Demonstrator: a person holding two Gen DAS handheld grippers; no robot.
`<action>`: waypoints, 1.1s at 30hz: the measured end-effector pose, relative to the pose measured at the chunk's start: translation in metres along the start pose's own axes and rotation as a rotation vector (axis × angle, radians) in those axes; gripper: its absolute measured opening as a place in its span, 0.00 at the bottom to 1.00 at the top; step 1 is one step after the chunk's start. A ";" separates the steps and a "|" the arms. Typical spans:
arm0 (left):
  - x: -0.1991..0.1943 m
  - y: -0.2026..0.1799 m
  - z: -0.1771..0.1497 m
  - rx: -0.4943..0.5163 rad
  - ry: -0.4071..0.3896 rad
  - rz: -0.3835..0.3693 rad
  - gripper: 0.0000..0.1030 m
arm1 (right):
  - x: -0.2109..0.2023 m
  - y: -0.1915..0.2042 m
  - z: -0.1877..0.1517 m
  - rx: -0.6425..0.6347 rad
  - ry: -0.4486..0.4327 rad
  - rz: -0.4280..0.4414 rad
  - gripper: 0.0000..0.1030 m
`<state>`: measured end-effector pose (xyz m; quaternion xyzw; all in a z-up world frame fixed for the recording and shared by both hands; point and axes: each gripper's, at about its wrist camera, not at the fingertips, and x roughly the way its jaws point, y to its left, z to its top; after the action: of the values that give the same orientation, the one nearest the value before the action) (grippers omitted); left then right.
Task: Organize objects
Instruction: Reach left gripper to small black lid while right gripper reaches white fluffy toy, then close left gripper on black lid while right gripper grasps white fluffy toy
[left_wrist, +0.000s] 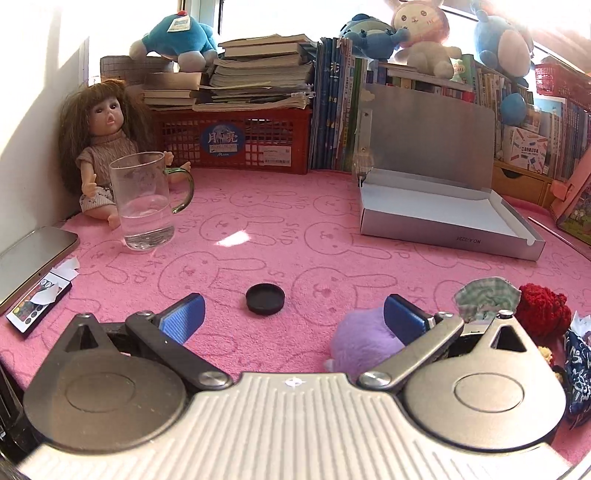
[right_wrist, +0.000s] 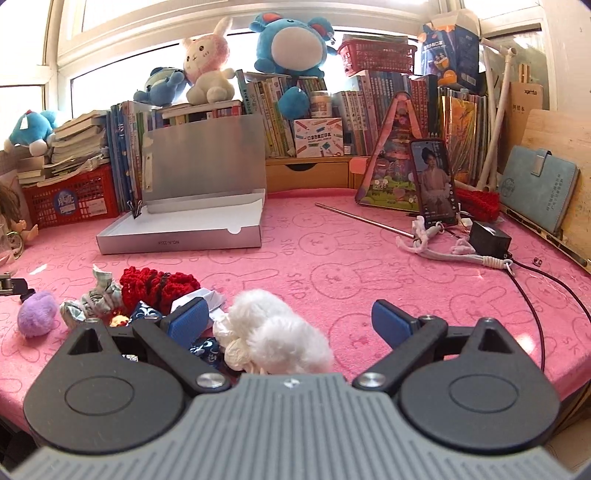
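My left gripper (left_wrist: 293, 314) hangs open low over the pink bunny-print cloth (left_wrist: 295, 229). A small black cap (left_wrist: 265, 298) lies just beyond the gap between its blue pads. A purple pom-pom (left_wrist: 364, 343) rests against the inner side of its right finger. My right gripper (right_wrist: 288, 319) is open too, and a white fluffy ball (right_wrist: 273, 328) lies between its fingers, nearer the left pad, with a wide gap to the right one. Beside it sits a heap with a red knitted piece (right_wrist: 155, 288), a green checked cloth (right_wrist: 92, 299) and a blue patterned cloth (right_wrist: 146, 312). An open silver box (right_wrist: 177, 242) stands farther back.
A glass mug (left_wrist: 142, 199) and a doll (left_wrist: 107, 140) stand at the far left, with a tablet (left_wrist: 29, 258) and a paint palette (left_wrist: 37, 306) near the left edge. A propped phone (right_wrist: 434, 181), black adapter (right_wrist: 489, 238), cable and metal rod (right_wrist: 362, 218) are at the right. Books and plush toys line the back.
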<state>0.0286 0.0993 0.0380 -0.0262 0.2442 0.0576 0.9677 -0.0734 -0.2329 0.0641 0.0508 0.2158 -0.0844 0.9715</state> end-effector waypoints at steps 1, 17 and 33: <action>0.001 0.003 0.001 0.016 -0.015 0.011 1.00 | 0.002 -0.003 0.000 0.005 0.003 -0.017 0.95; 0.065 0.023 0.006 -0.005 0.081 0.060 0.81 | 0.028 -0.005 -0.003 -0.038 0.048 -0.085 0.85; 0.081 0.016 -0.003 0.019 0.089 0.020 0.36 | 0.037 -0.008 -0.003 0.038 0.092 -0.005 0.85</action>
<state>0.0959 0.1232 -0.0031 -0.0171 0.2878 0.0636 0.9554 -0.0432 -0.2457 0.0445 0.0725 0.2589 -0.0884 0.9591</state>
